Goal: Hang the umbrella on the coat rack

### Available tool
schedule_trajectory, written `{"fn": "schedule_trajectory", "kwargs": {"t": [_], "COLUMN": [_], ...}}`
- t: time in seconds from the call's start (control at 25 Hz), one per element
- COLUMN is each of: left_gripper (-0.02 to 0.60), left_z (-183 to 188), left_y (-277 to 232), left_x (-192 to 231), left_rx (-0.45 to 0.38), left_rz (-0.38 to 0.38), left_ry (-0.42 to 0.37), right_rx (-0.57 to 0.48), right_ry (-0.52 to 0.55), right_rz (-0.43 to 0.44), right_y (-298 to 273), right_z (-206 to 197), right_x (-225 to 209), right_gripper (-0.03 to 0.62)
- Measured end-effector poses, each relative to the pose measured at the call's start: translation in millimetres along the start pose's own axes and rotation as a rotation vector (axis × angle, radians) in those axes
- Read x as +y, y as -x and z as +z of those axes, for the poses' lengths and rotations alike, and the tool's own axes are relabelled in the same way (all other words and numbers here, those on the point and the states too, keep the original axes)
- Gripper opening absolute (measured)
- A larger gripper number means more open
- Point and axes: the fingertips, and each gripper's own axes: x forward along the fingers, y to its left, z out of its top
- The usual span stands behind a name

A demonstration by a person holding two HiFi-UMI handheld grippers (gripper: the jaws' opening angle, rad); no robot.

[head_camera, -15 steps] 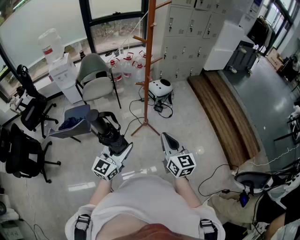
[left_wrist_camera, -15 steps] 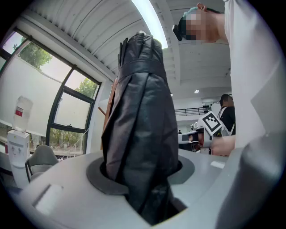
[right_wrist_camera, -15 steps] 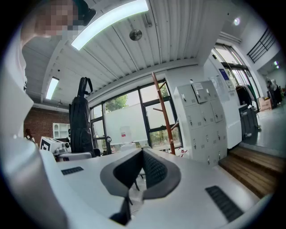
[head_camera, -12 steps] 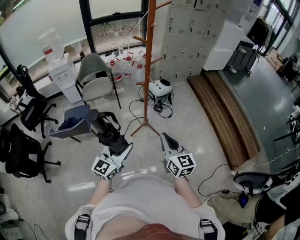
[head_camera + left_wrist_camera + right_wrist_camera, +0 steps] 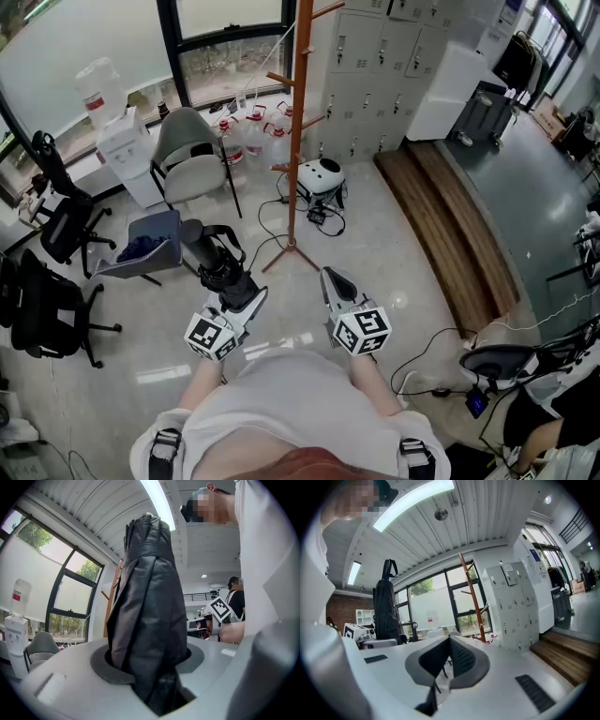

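A black folded umbrella (image 5: 208, 255) sticks out ahead of my left gripper (image 5: 232, 287), which is shut around its lower part. In the left gripper view the umbrella (image 5: 150, 606) stands upright between the jaws of the left gripper (image 5: 147, 665) and fills the middle. The orange-brown wooden coat rack (image 5: 295, 131) stands on the floor ahead, a little right of the umbrella, with bare pegs; its pole (image 5: 472, 599) also shows in the right gripper view. My right gripper (image 5: 334, 279) hangs beside the left one, its pads (image 5: 461, 658) meeting at the tip with nothing between them.
A grey chair (image 5: 192, 155) and several water bottles (image 5: 253, 136) stand left of the rack by the window. A white rounded device (image 5: 321, 176) with cables lies at its foot. Grey lockers (image 5: 375, 84) and a wooden step (image 5: 450, 225) are on the right, black office chairs (image 5: 47, 300) on the left.
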Motion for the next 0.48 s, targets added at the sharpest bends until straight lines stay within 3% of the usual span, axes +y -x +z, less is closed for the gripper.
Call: {"fn": "schedule_trajectory", "kwargs": {"t": [0.48], "left_gripper": [0.21], "left_z": [-4], "left_y": [4], "left_x": [18], "left_rx": [0.006], "left_rz": [-0.015], "left_ry": [-0.006], "right_rx": [-0.021], "right_ry": [0.0], "right_rz": [-0.032], "right_y": [-13], "right_z": [0], "right_x": [3], "right_gripper": [0.008]}}
